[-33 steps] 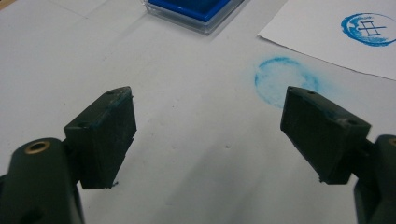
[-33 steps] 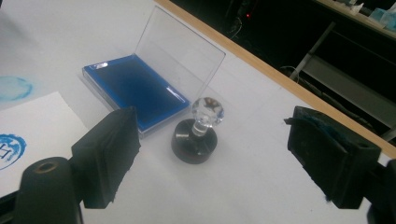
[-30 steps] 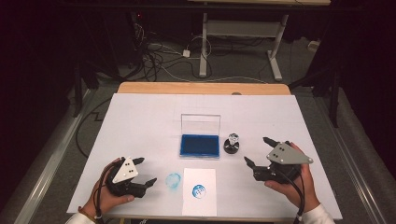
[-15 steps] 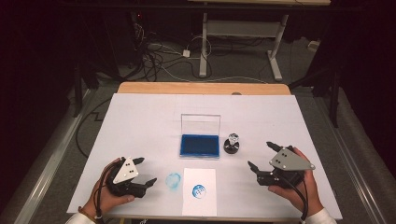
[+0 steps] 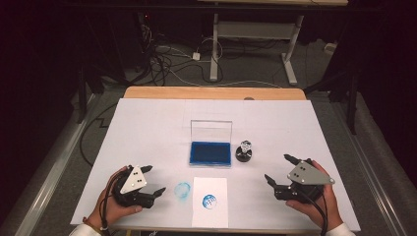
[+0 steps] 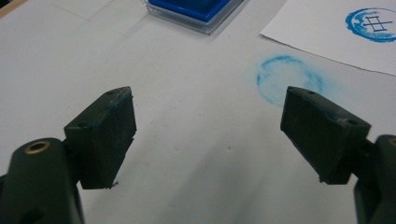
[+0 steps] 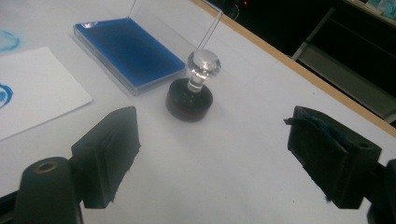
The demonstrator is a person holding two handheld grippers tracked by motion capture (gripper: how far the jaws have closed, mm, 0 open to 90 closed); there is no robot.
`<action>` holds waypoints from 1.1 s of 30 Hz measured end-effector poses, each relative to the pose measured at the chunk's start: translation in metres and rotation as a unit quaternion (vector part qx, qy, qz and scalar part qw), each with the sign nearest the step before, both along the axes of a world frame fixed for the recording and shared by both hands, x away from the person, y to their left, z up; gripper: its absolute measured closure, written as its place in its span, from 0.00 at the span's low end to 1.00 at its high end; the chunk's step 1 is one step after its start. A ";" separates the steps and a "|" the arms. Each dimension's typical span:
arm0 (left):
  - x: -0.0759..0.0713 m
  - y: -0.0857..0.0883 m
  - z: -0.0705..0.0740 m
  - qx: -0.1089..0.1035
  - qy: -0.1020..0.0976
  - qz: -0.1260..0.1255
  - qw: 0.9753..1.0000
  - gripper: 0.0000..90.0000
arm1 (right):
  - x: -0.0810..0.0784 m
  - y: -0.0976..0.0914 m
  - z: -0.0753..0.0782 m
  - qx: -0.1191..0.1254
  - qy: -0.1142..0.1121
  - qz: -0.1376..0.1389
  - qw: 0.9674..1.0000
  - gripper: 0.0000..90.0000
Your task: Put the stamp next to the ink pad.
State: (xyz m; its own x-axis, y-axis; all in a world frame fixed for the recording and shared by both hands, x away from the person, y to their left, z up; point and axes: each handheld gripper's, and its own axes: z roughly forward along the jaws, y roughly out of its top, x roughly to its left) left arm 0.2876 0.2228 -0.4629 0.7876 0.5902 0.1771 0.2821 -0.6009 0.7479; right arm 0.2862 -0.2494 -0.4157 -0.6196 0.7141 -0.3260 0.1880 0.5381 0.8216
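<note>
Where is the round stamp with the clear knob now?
In the high view, the stamp stands upright on the white table, just right of the open blue ink pad, untouched.

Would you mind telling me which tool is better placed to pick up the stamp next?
Probably the right tool: its open jaws face the stamp standing just ahead. The left tool rests farther off.

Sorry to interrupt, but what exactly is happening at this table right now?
A person is working a stamping setup with a gripper in each hand. The right gripper is open and empty, facing the stamp that stands beside the open blue ink pad. The left gripper rests open near a blue ink smudge on the table. The white paper already carries one round blue print.
</note>
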 end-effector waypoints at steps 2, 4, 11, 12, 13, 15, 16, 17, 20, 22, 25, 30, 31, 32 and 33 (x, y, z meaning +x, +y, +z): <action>0.000 0.000 0.000 0.004 -0.001 -0.001 1.000 0.20 | -0.001 -0.001 -0.003 0.001 0.001 -0.002 1.000 0.19; -0.001 0.000 0.000 0.004 -0.002 0.000 1.000 0.20 | -0.003 -0.001 -0.007 -0.003 -0.004 -0.005 1.000 0.19; -0.001 0.000 0.000 0.002 -0.001 -0.001 1.000 0.20 | -0.006 -0.007 -0.018 0.010 -0.005 -0.026 1.000 0.18; -0.001 -0.001 0.001 0.002 -0.003 -0.002 1.000 0.20 | -0.007 -0.008 -0.019 0.012 -0.006 -0.032 0.999 0.18; -0.002 -0.001 0.001 0.003 -0.004 -0.003 1.000 0.20 | -0.008 -0.010 -0.022 0.016 -0.002 -0.033 0.999 0.18; -0.002 -0.002 0.001 0.003 -0.006 -0.005 1.000 0.20 | -0.011 -0.012 -0.026 0.016 0.002 -0.037 0.999 0.18; -0.002 -0.002 0.001 0.002 -0.005 -0.005 1.000 0.20 | -0.011 -0.014 -0.029 0.017 0.010 -0.035 0.999 0.18; -0.001 -0.002 0.001 0.003 -0.005 -0.005 1.000 0.20 | -0.011 -0.015 -0.031 0.013 0.015 -0.031 0.999 0.18; -0.001 -0.001 0.000 0.004 -0.003 -0.004 1.000 0.20 | -0.014 -0.017 -0.036 0.009 0.024 -0.036 0.999 0.18; -0.002 -0.002 0.001 0.004 -0.004 -0.004 1.000 0.20 | -0.014 -0.018 -0.038 0.012 0.026 -0.036 0.999 0.18; -0.003 -0.003 0.003 0.000 -0.008 -0.006 1.000 0.20 | -0.014 -0.017 -0.037 0.011 0.020 -0.033 0.999 0.18; -0.004 -0.002 0.003 -0.003 -0.008 -0.008 1.000 0.20 | -0.017 -0.014 -0.035 0.006 0.017 -0.033 0.999 0.18; -0.004 -0.002 0.003 -0.003 -0.009 -0.008 1.000 0.20 | -0.018 -0.014 -0.035 0.004 0.015 -0.034 0.999 0.18; -0.004 -0.003 0.004 -0.002 -0.011 -0.010 1.000 0.20 | -0.019 -0.013 -0.034 0.003 0.014 -0.033 0.999 0.18; -0.005 -0.003 0.004 -0.001 -0.013 -0.011 1.000 0.20 | -0.020 -0.012 -0.034 0.004 0.013 -0.031 0.999 0.18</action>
